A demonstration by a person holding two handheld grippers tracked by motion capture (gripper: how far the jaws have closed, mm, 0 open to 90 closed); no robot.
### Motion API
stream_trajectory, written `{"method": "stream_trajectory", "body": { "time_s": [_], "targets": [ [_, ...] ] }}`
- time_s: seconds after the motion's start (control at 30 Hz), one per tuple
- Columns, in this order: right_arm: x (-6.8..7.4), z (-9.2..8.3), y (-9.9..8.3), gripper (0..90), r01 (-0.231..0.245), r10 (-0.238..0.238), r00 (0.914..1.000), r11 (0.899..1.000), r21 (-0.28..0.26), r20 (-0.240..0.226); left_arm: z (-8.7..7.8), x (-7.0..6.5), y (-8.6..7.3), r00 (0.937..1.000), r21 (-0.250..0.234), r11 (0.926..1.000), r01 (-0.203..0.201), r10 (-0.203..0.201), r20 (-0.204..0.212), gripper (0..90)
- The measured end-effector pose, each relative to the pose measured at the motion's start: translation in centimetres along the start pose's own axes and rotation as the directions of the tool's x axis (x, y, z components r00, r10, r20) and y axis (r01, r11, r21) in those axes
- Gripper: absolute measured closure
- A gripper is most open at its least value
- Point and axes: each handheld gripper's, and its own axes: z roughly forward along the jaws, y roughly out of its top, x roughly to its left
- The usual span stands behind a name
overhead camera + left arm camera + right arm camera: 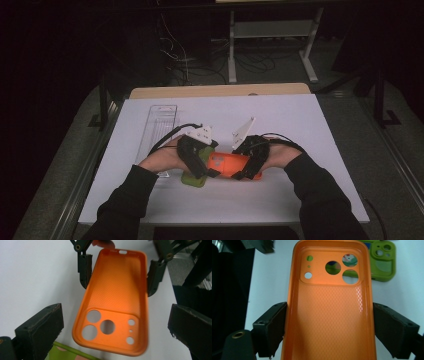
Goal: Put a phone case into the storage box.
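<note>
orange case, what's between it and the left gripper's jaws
In the left gripper view, bare white table shows on both sides of the orange case; the left gripper stands open around its camera end, apart from it.

No readable text, labels, brands, numbers or signs on any object or surface.

A white sheet (300,130) covers the table, with a strip of pale wooden tabletop (220,90) showing along its far edge. Beyond it the room is dark — a white-legged desk frame (272,45) stands on the grey floor (345,107), and loose cables (185,57) trail beneath it. Black stand legs (382,107) rise at either side; metal rails (80,185) run along the table's edges.
</note>
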Motion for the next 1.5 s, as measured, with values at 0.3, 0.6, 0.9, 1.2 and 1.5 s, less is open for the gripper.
{"method": "stream_trajectory", "body": {
  "time_s": [0.3,0.6,0.9,1.2,1.5],
  "targets": [
    [0.7,0.0,0.6,15.1,0.038,-0.038,0.9992,0.999,-0.001,-0.017,1.2,-0.5,0.0,0.9994,0.046,0.9988,-0.016,0.015,0.031,0.0],
    [1.2,-0.1,1.1,15.1,0.060,-0.060,0.9980,0.998,-0.012,-0.021,2.2,-0.9,0.0,0.9985,0.102,0.9941,-0.037,0.033,0.043,0.0],
    [1.2,-0.1,1.2,15.0,0.073,-0.074,0.9970,0.997,-0.010,-0.022,2.2,-1.0,-0.1,0.9977,0.094,0.9945,-0.046,0.041,0.055,9.2],
    [1.2,-0.2,1.2,15.0,0.071,-0.071,0.9974,0.997,-0.008,-0.015,2.2,-0.9,-0.1,0.9968,0.089,0.9951,-0.043,0.037,0.071,14.3],
    [1.2,-0.1,1.1,14.2,0.051,-0.052,0.9979,0.999,-0.007,-0.038,2.2,-0.8,-0.2,0.9946,0.091,0.9957,-0.016,0.007,0.104,15.5]
  ]
}}
